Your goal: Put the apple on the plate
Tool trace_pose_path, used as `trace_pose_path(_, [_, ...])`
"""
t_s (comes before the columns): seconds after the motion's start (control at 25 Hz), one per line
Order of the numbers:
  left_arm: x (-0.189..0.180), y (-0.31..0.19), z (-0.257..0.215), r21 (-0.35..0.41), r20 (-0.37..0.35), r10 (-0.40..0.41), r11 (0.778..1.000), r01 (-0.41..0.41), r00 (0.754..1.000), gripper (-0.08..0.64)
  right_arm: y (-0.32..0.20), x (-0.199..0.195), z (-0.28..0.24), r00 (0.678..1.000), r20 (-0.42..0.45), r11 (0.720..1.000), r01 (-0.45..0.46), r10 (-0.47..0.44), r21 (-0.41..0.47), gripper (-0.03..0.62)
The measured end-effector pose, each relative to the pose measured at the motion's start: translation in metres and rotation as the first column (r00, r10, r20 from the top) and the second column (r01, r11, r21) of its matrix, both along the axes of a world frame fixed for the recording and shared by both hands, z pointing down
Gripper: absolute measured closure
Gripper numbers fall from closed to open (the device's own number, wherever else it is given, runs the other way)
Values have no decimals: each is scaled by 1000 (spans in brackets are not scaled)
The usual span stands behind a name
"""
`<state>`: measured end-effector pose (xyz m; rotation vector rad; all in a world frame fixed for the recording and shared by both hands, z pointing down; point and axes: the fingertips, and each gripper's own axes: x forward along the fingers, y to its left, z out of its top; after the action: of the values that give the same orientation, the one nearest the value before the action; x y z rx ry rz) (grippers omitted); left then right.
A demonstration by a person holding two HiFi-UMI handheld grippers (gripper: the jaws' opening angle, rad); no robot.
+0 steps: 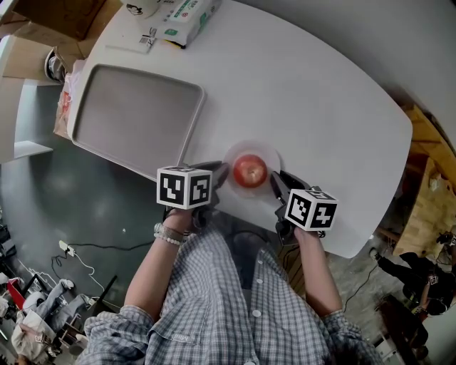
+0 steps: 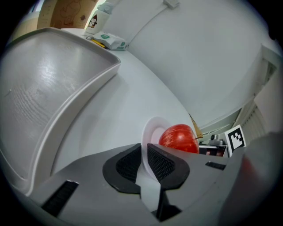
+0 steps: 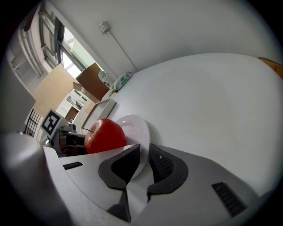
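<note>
Apple (image 1: 250, 171): one, red, stem showing, resting on the middle of the plate (image 1: 268, 152). The plate sits on the white tabletop (image 1: 313, 107) near its closest edge, just beside the tray (image 1: 135, 114). Plate: one, small, white, round and shallow. It is judged stiff and smooth, with a thin rim that could slip under a light pinch, and it looks liable to chip if knocked. Left gripper (image 2: 144, 152): one, its jaws drawn in on the plate's left rim, the thin edge running between the ribbed pads. Right gripper (image 3: 144, 154): one, its jaws likewise nipped onto the opposite rim, so the plate is pinched on both sides. Neither gripper touches the apple. Handling, apple: judged firm, fairly heavy for its size, waxy-skinned and round, so apt to roll. If it must be gripped, take it across the widest girth, with moderate pressure to spare the skin from bruising. Handling, loaded plate: hold it at two opposite rim points and keep it level, since any tilt would probably send the apple rolling off. Task status: placement appears met, as the apple lies on the plate. Other stock: tray, one, grey, rectangular with a raised lip; packet (image 1: 187, 20), one, at the far edge of the tabletop.
</note>
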<state>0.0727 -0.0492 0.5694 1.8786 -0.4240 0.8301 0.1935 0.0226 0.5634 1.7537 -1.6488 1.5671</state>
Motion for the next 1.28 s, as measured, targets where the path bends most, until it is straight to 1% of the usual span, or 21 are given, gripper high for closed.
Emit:
trace_pose_path(0.12, [1, 0, 0, -21, 3, -10, 1000, 10, 1000, 514, 1, 2, 0, 998, 39, 999, -40, 40, -3, 525])
trace_pose_path(0.48, [1, 1, -1, -24, 39, 10, 1000, -9, 999, 515, 3, 1, -2, 995, 65, 997, -73, 74, -21, 532])
trace_pose_path(0.8, [-4, 4, -2, -62, 55, -5, 998, 8, 998, 517, 0, 1, -8, 995, 72, 997, -68, 70, -23, 537])
trace_pose_path(1.28, [-7, 1, -8, -66, 65, -16, 998, 21, 998, 517, -3, -1, -14, 994, 88, 997, -69, 72, -31, 538])
